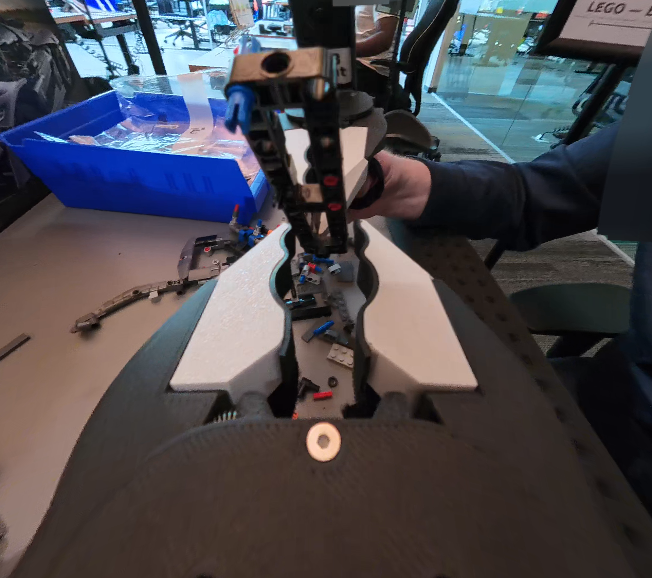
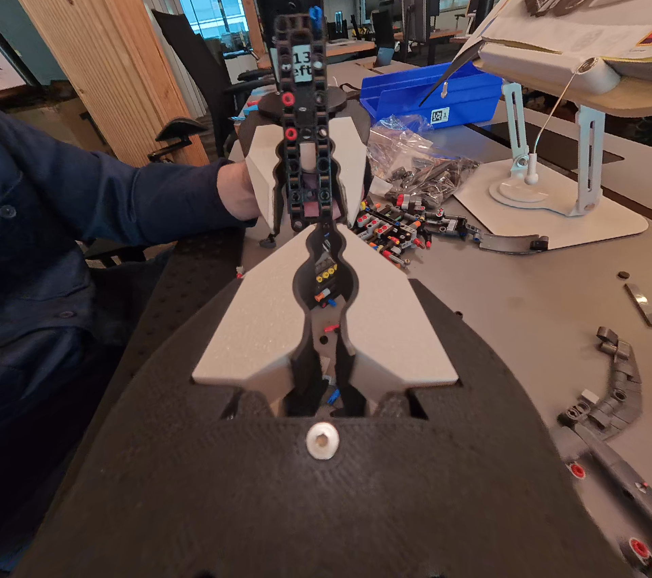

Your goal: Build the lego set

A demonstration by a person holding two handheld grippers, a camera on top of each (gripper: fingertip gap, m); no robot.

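Note:
A long black Technic frame [image 1: 328,155] with red pins and a blue pin at its top stands upright between the two grippers, above the table. My left gripper [image 1: 323,229] is closed on the frame's lower end across its width. In the right wrist view the frame [image 2: 305,116] rises from my right gripper [image 2: 326,229], whose fingers are pinched to a narrow gap at the frame's bottom edge. The left gripper's white fingers [image 2: 261,172] flank the frame from behind. A hand [image 1: 395,187] holds the right gripper.
A blue bin [image 1: 141,172] with plastic bags stands at the left. A grey curved assembly [image 1: 141,292] and loose small pieces [image 1: 338,356] lie on the table. An instruction booklet on a stand [image 2: 564,14], a parts bag [image 2: 423,165], a colourful chassis [image 2: 391,229] and grey panel pieces [image 2: 614,384] are nearby. My left and right fingertips are right by each other.

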